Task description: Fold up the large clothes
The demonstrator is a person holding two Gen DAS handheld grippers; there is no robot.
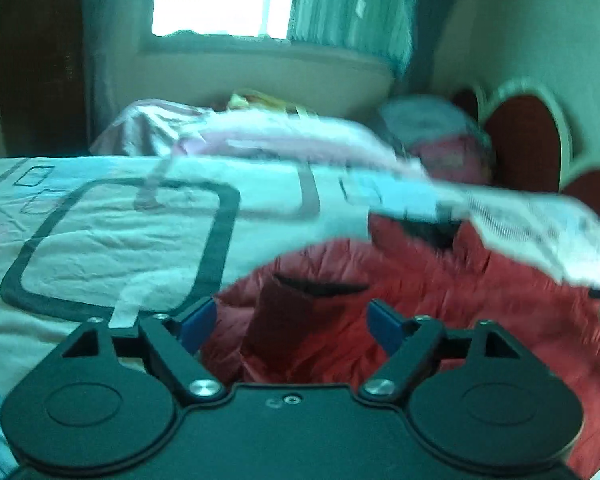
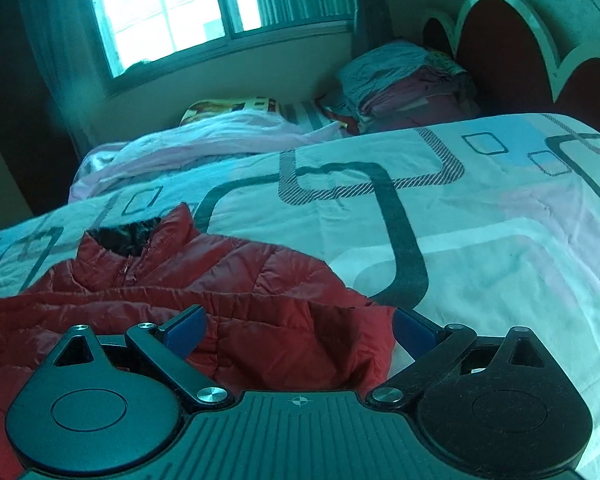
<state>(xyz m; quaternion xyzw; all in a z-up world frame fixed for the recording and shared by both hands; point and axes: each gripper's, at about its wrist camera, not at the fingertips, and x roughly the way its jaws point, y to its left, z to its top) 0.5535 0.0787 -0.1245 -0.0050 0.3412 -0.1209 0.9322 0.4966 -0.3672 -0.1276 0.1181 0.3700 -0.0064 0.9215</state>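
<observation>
A red puffer jacket lies on the bed with its black-lined collar towards the window. A folded part of it sits between the wide-apart fingers of my right gripper. That gripper is open and its blue pads stand clear of the cloth. In the left wrist view the jacket fills the lower right. My left gripper hangs open just over it with nothing pinched. A blurred white patterned shape crosses above the jacket; I cannot tell what it is.
The bed wears a pale sheet with dark rounded-square prints. A crumpled pink blanket and a stack of folded clothes lie at the far side. A red scalloped headboard stands on the right, under a window.
</observation>
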